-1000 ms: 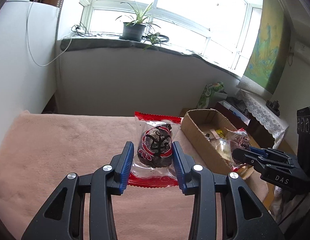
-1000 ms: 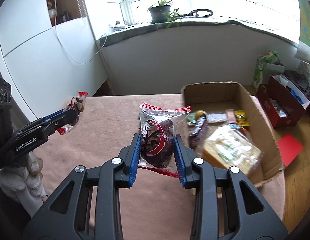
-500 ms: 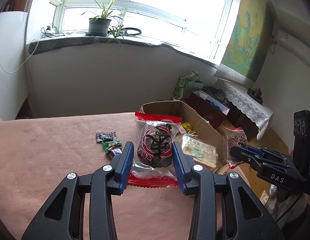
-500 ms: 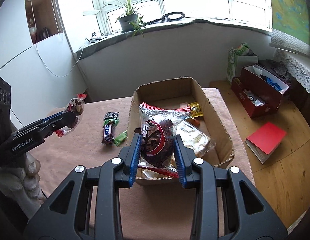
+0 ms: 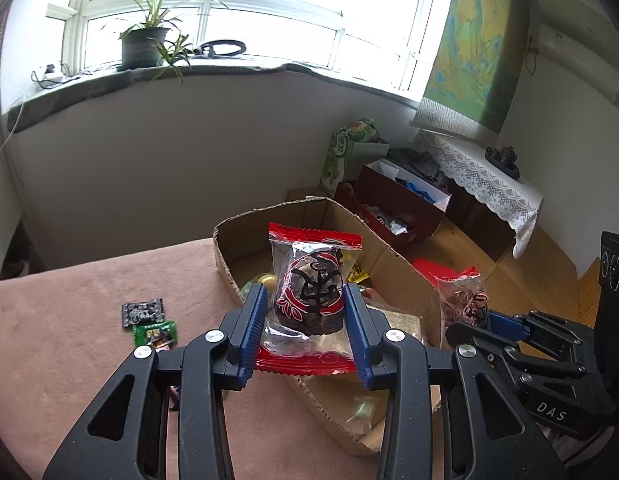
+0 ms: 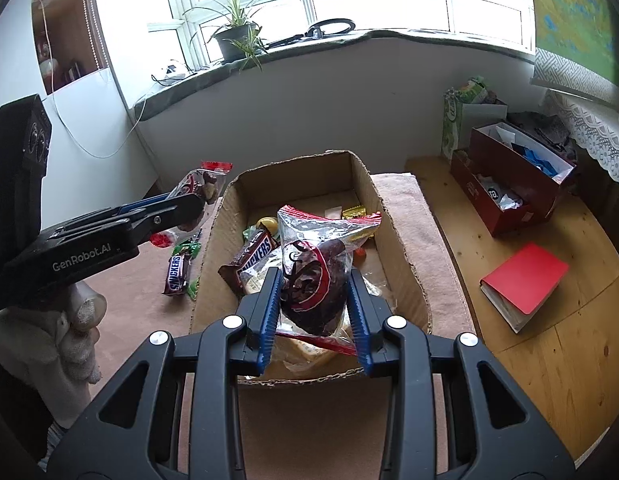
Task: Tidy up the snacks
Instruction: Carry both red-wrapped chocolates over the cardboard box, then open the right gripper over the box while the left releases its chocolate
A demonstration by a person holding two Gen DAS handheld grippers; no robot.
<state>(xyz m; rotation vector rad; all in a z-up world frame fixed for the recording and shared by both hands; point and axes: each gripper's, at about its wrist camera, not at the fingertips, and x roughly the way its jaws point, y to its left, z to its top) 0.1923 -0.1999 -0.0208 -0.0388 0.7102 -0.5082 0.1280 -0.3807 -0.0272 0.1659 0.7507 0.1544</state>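
My left gripper (image 5: 305, 300) is shut on a clear snack packet with red ends and a dark pastry inside (image 5: 309, 296), held in front of the open cardboard box (image 5: 393, 264). My right gripper (image 6: 313, 288) is shut on a similar pastry packet (image 6: 313, 276) and hangs over the near part of the cardboard box (image 6: 389, 236). The box holds a Snickers bar (image 6: 253, 256), a bread packet and small candies. In the right wrist view the left gripper (image 6: 189, 204) and its packet (image 6: 197, 188) sit by the box's left wall.
A Snickers bar (image 6: 175, 274) and green candies (image 5: 154, 332) lie on the pink cloth left of the box, with a black-wrapped one (image 5: 143, 312). A red notebook (image 6: 523, 276) lies on the wooden table (image 6: 549, 340) at right. Red boxes (image 6: 509, 184) stand behind.
Both grippers have swung right with their packets. The box, earlier off to the right, now lies straight ahead, and the right gripper's packet now hangs above it. Loose candies came into view.
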